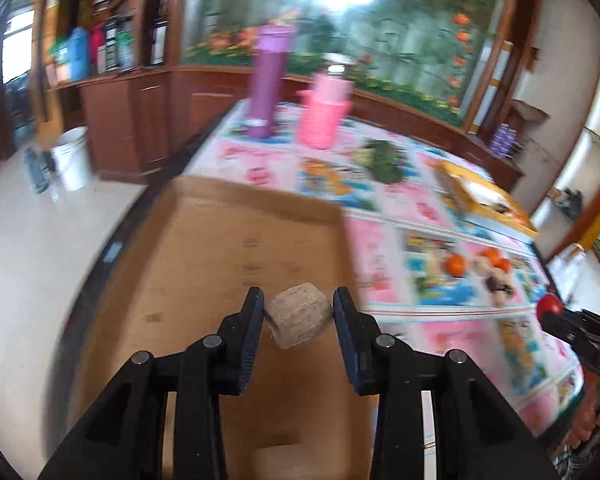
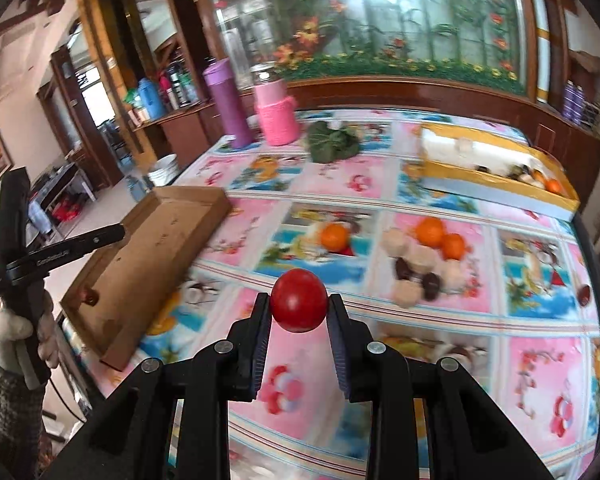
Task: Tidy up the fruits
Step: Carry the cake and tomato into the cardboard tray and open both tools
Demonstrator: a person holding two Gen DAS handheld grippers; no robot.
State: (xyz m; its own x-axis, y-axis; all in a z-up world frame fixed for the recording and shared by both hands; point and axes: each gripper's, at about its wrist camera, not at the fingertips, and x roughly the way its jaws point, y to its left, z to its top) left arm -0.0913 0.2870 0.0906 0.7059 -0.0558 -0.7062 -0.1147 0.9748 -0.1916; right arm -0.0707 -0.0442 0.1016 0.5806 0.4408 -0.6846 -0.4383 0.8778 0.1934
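1. The left gripper [image 1: 298,304] held a pale beige, faceted lump [image 1: 297,322] between its two fingers, pads pressed against either side. It hung above a shallow brown cardboard tray [image 1: 236,248].
2. That view was smeared, so the lump was perhaps one of the pale fruits; its kind could not be told.
3. The right gripper [image 2: 299,308] was clamped on a round red fruit [image 2: 299,300], its jaws narrow, gripping it at the sides above the tablecloth [image 2: 340,184].
4. The cardboard tray lay at the left edge of the table in the right wrist view; a small reddish item [image 2: 89,298] sat near its front corner.
5. In the middle of the cloth lay the loose fruit: one orange [image 2: 334,237] alone, and two more oranges [image 2: 440,238] touching a cluster of pale faceted pieces [image 2: 412,268] and dark round ones [image 2: 431,285].
6. A yellow-edged box [image 2: 496,184] stood at the far right, with a few fruits in its right end.
7. A leafy green vegetable [image 2: 332,144] lay beyond the fruit, near a pink basket [image 2: 278,122] and a tall purple flask [image 2: 228,104].
8. A gloved hand [image 2: 24,336] gripped the left gripper's handle at the left border of the right wrist view.
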